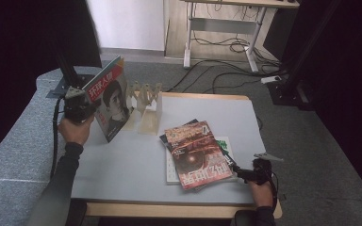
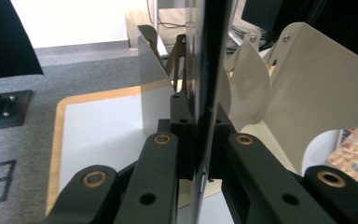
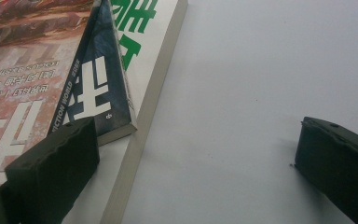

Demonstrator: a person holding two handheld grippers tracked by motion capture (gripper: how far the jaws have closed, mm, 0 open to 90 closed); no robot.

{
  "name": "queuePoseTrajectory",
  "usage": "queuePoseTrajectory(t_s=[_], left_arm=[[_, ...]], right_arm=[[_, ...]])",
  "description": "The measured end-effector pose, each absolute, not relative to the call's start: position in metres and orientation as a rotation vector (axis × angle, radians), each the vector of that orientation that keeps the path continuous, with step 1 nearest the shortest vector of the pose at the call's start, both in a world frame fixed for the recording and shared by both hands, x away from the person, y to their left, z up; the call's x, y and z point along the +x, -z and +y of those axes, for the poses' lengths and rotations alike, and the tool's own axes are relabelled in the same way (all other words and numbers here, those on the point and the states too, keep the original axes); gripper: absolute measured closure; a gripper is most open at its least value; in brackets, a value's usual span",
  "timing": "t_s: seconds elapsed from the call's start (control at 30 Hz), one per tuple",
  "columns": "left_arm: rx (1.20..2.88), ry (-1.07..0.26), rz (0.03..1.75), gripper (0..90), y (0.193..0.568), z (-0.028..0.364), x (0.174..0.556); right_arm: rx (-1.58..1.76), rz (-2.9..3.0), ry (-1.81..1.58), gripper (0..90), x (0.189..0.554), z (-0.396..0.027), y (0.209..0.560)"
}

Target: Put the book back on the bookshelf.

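My left gripper (image 1: 90, 107) is shut on the edge of a magazine (image 1: 109, 96) with a red masthead and a face on its cover. It holds the magazine upright beside a white fold-out book rack (image 1: 147, 106). In the left gripper view the magazine (image 2: 208, 70) runs edge-on between the closed jaws of that gripper (image 2: 200, 156), with the rack's white dividers (image 2: 307, 88) just beyond. My right gripper (image 1: 239, 172) rests open at the near right corner of a stack of books (image 1: 195, 153). Its left pad (image 3: 51, 165) sits over that corner, and its right pad (image 3: 340, 163) is over bare table.
The stack has a reddish magazine (image 3: 23, 70) on top, a dark blue one (image 3: 98, 88) under it and a white book with green characters (image 3: 144, 56) at the bottom. The grey table (image 1: 122, 165) has a wooden rim. Desk legs and cables lie on the floor behind.
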State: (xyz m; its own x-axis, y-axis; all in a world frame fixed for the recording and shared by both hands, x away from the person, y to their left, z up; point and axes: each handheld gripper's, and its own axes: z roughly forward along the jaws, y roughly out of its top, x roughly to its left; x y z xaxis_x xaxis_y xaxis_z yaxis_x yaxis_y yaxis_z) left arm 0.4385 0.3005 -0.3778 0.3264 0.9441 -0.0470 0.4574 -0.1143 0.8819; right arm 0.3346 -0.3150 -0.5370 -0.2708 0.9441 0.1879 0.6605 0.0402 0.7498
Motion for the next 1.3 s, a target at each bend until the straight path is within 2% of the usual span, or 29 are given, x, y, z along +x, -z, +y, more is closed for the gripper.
queuePoseTrajectory(t_s=[0.27,0.5,0.9,1.0,1.3], left_arm=[[1.742,-0.77,1.259,86.4,0.371,0.3,0.441],[1.753,-0.726,1.236,82.9,0.381,0.296,0.439],[1.77,-0.697,1.19,61.1,0.386,0.295,0.435],[1.777,-0.694,1.18,51.9,0.388,0.296,0.434],[1.795,-0.674,1.154,34.9,0.39,0.302,0.426]], right_arm=[[1.622,1.967,-1.09,0.0,0.335,-0.315,0.537],[1.622,1.967,-1.089,0.0,0.335,-0.315,0.537],[1.622,1.966,-1.089,0.0,0.335,-0.315,0.537],[1.623,1.966,-1.09,0.0,0.334,-0.315,0.537],[1.623,1.966,-1.089,0.0,0.334,-0.315,0.537]])
